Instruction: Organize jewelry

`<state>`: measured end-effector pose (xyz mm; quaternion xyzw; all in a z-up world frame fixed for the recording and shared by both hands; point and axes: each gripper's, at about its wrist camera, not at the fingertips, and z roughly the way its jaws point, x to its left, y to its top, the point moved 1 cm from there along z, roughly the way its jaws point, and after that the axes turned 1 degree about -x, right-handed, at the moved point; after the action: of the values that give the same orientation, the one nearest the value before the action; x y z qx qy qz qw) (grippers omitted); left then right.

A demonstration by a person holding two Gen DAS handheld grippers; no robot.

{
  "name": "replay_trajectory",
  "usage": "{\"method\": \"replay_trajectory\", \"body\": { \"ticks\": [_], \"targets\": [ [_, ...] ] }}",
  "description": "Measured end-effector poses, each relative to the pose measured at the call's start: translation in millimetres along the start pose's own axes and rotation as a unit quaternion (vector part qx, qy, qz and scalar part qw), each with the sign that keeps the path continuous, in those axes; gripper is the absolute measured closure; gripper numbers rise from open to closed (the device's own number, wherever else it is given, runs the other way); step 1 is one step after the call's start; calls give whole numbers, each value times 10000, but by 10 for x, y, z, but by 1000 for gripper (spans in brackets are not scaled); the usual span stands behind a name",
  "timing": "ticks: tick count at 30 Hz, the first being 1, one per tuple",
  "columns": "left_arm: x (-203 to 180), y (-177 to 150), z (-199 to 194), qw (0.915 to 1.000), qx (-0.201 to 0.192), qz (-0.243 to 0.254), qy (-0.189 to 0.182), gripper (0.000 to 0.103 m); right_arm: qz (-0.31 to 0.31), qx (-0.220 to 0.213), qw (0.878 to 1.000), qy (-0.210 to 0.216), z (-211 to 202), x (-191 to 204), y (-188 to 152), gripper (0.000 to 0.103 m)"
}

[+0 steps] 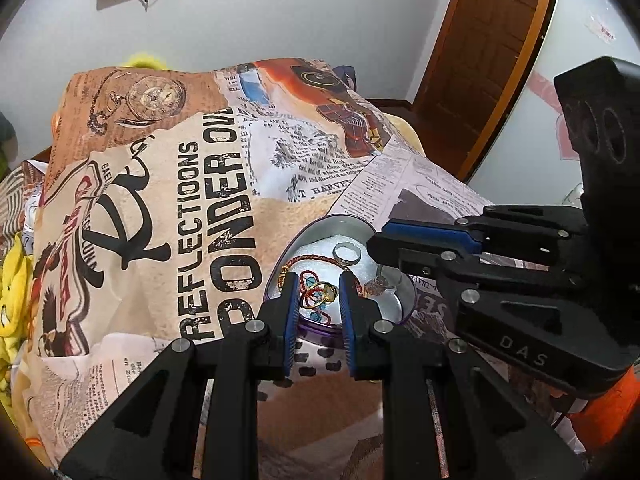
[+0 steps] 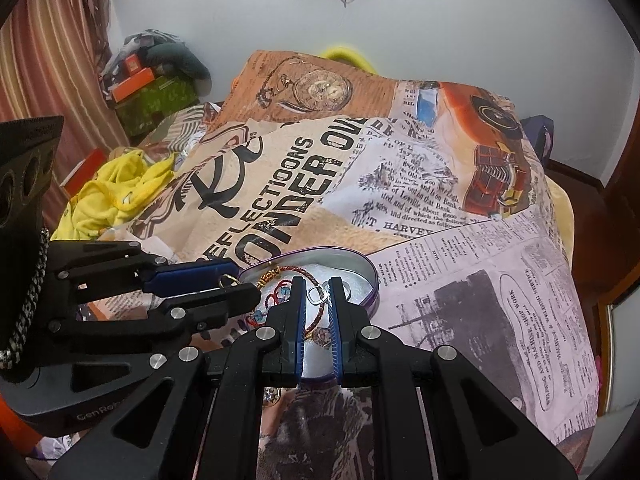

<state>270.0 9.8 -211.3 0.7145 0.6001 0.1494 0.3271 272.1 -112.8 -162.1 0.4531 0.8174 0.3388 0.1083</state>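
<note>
Left gripper [image 1: 319, 280]: black, blue-padded, poised over the near-left part of the tin, jaws drawn in on a gold ring [image 1: 329, 289]. The right wrist view shows that ring pinched at the very tips, just above the tin's left rim.

Right gripper [image 2: 317, 284]: same make, reaching over the tin from its right side, clenched on a silver ring [image 2: 318, 294]. This is a broad plain band, raised above the tin's white lining near the middle.

Tin [image 1: 320, 221]: shallow, rounded, purple outside and bright metal inside, lid off, floor covered by a white pad. Both grippers meet above it, and their tips are near one another without touching.

Cord bracelet [image 1: 310, 258]: red braided cord with gold fittings and blue beads, lying inside the tin. It runs along the far-left wall and loops under the left gripper's tips.

Clear ring [image 1: 386, 274]: pale and glassy, resting on the pad toward the tin's right wall; the material cannot be told.

Printed cloth [image 2: 460, 300]: vintage newspaper pattern with a pocket watch, an orange car and bold lettering. It is spread under the tin and rises in a mound behind it.

Yellow garment [image 2: 116, 196]: crumpled, well to the left of the tin and beyond the cloth's edge.

Wooden door [image 1: 488, 40]: brown, far behind the tin to the right.
</note>
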Motion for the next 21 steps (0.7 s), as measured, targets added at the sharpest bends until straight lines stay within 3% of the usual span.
{"method": "replay_trajectory", "body": {
  "ticks": [11,14,21],
  "targets": [
    [-3,16,14,9999,61,-54,99,84,88,17,9999,103,-48,-44,12,91],
    [-28,31,-44,9999,38,-35,110,84,114,-56,9999,91,-115,-56,23,85],
    [-116,72,-279,9997,-130,72,214,84,143,-164,9997,55,-273,-41,29,85]
  ]
}}
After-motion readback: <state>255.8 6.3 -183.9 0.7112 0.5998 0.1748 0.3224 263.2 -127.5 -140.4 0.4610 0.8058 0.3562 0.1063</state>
